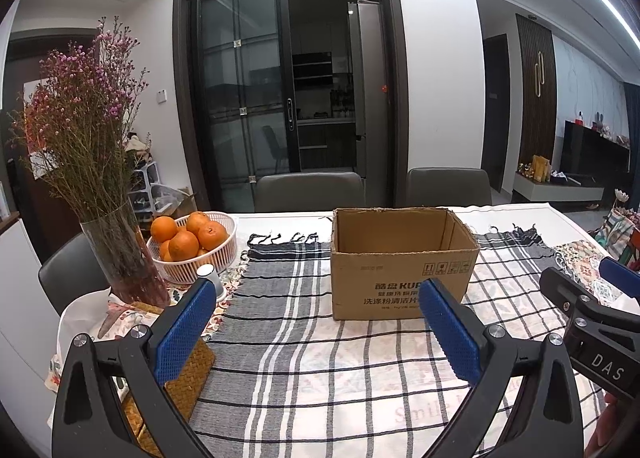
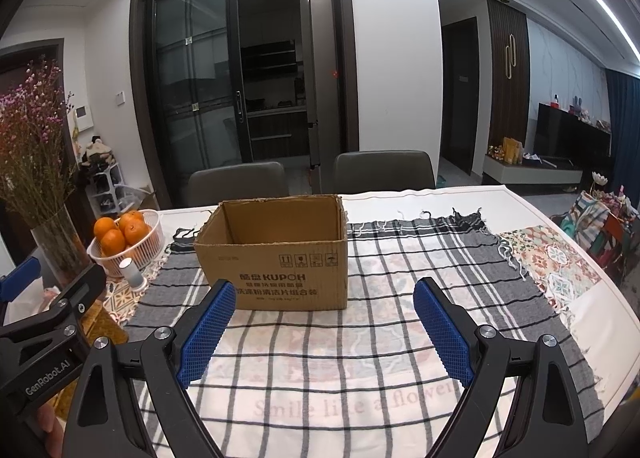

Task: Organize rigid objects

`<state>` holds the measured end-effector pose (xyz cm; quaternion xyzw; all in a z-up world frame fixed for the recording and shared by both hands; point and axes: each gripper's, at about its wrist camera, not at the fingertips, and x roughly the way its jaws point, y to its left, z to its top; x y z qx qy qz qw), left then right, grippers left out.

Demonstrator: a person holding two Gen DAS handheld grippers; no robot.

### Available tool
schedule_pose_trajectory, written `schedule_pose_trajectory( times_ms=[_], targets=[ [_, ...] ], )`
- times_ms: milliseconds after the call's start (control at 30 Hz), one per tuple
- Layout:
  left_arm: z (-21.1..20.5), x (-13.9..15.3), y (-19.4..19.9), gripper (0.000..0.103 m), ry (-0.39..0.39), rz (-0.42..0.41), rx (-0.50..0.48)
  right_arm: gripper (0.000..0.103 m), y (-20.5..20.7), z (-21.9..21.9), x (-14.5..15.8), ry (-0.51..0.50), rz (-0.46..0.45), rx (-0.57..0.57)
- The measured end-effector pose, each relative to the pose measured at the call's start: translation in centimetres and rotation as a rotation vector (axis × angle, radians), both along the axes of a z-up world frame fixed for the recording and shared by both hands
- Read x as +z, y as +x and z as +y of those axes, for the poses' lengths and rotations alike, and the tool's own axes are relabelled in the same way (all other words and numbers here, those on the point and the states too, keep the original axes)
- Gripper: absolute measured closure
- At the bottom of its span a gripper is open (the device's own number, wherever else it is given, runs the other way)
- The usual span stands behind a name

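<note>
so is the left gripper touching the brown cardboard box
Apart. In the right wrist view the left gripper is off to the left by the glass vase, with checked cloth between it and the brown cardboard box.

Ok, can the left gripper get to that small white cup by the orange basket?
Probably yes. The left gripper is open, and the white cup sits just beyond its left finger, with only the glass vase close beside it.

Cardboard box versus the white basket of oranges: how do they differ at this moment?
The cardboard box is brown, rectangular and solid-walled; the white basket is round and slatted. What shows of the box's inside is bare, while the basket is heaped with oranges. The box stands on the checked cloth; the basket sits left of it, off the cloth. Both are upright with open tops.
</note>
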<state>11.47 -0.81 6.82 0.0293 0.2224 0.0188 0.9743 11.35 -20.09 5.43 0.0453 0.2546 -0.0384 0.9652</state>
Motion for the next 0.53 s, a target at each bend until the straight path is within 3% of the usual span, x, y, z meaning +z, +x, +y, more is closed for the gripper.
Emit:
schedule_pose_trajectory(
  times_ms=[533],
  targets=[
    [0.13,0.05,-0.11,0.0,-0.006,0.0,-0.002,0.012,-0.07,0.35,0.28,0.002,-0.001,0.009]
  ],
)
